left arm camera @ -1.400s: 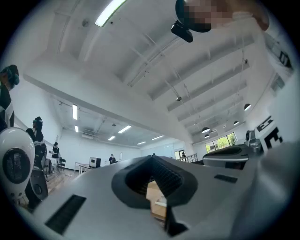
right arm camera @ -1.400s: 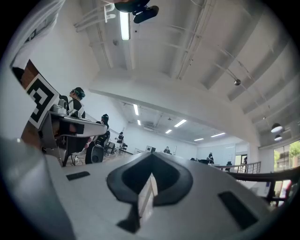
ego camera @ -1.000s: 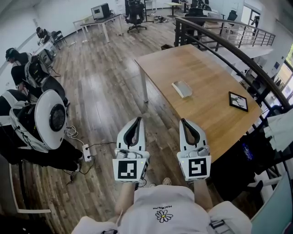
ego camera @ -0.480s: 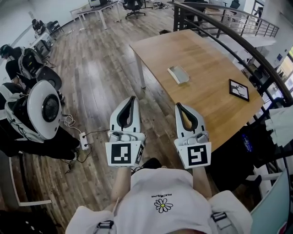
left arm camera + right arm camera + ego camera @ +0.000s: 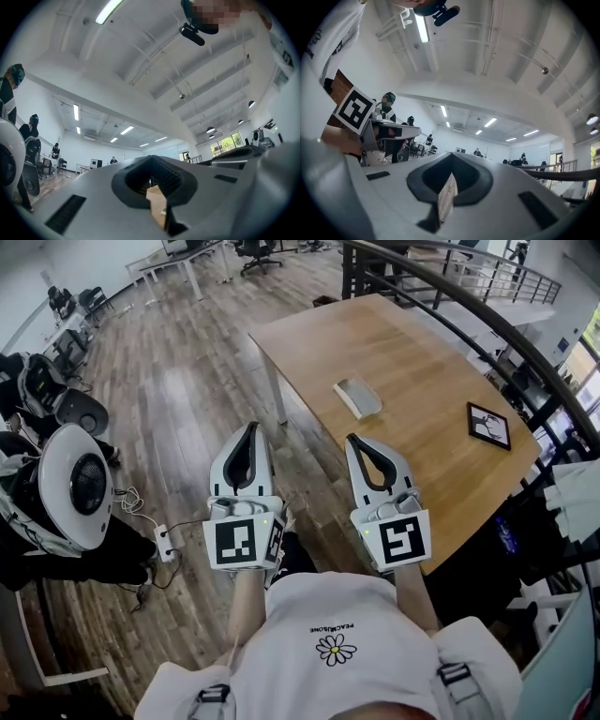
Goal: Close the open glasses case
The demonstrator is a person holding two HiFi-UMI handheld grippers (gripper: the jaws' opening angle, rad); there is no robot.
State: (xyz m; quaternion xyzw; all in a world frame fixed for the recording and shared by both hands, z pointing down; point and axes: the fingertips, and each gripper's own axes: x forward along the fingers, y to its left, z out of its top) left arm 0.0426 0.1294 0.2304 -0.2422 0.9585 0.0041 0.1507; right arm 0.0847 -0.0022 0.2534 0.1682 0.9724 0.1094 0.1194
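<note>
A grey glasses case (image 5: 358, 397) lies on the wooden table (image 5: 422, 352) ahead and to the right; it is too small to tell how its lid stands. My left gripper (image 5: 250, 426) is held over the floor, short of the table's near corner, its jaws shut with nothing between them. My right gripper (image 5: 352, 438) hovers beside it at the table's near edge, also shut and empty, a little short of the case. In the left gripper view the left gripper (image 5: 151, 157) points slightly upward at the ceiling. The right gripper (image 5: 451, 153) does the same in its own view.
A black-framed tablet (image 5: 488, 425) lies on the table's right side. A dark railing (image 5: 487, 329) runs behind the table. On the left stand a white round device (image 5: 75, 486), seated people and a power strip (image 5: 165, 545) on the wooden floor.
Both grippers have moved forward towards the table, and the view has moved with them. The table and the case now appear closer. Both pairs of jaws have stayed shut.
</note>
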